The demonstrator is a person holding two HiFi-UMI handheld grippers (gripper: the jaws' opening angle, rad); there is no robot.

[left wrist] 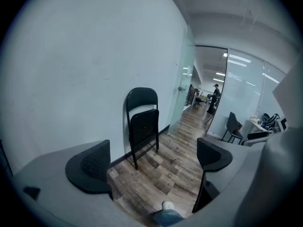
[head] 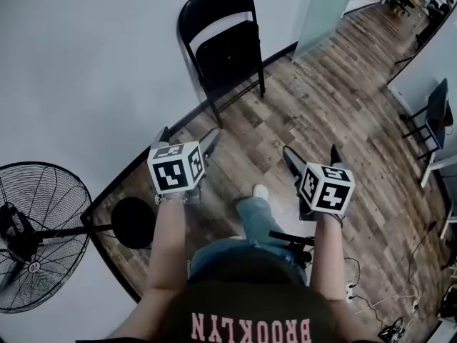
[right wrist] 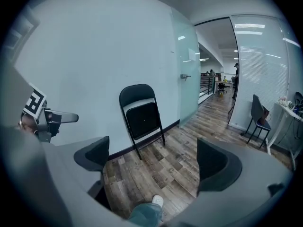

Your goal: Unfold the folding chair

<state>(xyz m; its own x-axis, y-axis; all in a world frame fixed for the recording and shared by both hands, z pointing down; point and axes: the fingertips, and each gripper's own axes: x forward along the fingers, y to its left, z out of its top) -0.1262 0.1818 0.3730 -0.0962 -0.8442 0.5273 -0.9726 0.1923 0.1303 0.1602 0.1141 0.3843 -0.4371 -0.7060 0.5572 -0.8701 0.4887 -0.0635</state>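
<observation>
We see the folding chair standing folded against the far wall, well apart from both grippers. Our left gripper and right gripper have their jaws wide apart, holding nothing.

The wood-plank floor carried the folding chair, folded flat, standing on its legs against the wall. A fan's round base stood beside the wall. A white shoe rested mid-floor. A power strip and cables lay to the right.
</observation>
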